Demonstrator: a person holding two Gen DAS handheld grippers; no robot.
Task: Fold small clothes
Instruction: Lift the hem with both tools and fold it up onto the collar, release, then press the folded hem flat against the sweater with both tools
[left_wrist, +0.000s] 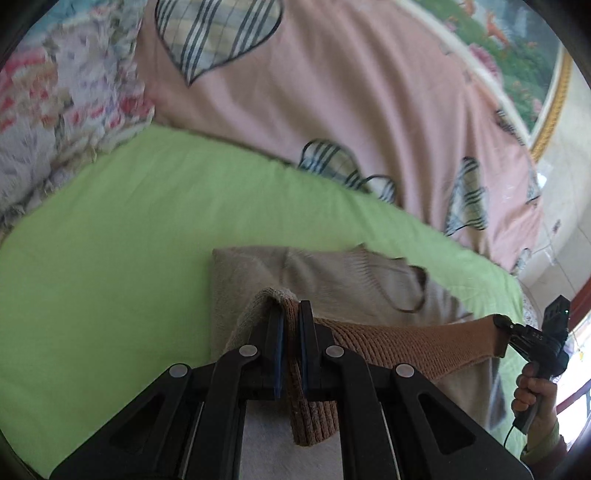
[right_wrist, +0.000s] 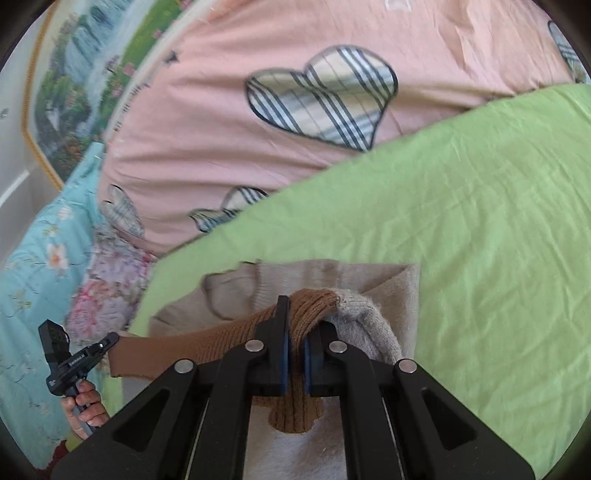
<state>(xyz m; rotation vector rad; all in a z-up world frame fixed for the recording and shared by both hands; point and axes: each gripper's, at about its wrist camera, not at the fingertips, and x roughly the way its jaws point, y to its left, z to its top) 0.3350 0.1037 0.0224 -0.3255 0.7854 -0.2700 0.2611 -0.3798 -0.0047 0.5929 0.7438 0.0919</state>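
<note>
A small beige knit sweater (left_wrist: 332, 280) with a brown ribbed hem band (left_wrist: 406, 343) lies on a green sheet (left_wrist: 110, 258). My left gripper (left_wrist: 291, 314) is shut on one end of the brown band, lifted above the sweater body. My right gripper (right_wrist: 295, 332) is shut on the other end of the band (right_wrist: 221, 339). The band stretches taut between the two grippers. The sweater's neckline (right_wrist: 229, 295) faces away on the sheet. The left wrist view shows the other gripper (left_wrist: 498, 321) at the right; the right wrist view shows its counterpart (right_wrist: 110, 338) at the left.
A pink quilt with plaid hearts (right_wrist: 295, 110) is bunched behind the green sheet (right_wrist: 480, 221). Floral bedding (left_wrist: 55, 110) lies at the left, a turquoise floral cover (right_wrist: 37, 258) at the bed's side. A framed landscape picture (right_wrist: 74, 92) hangs on the wall.
</note>
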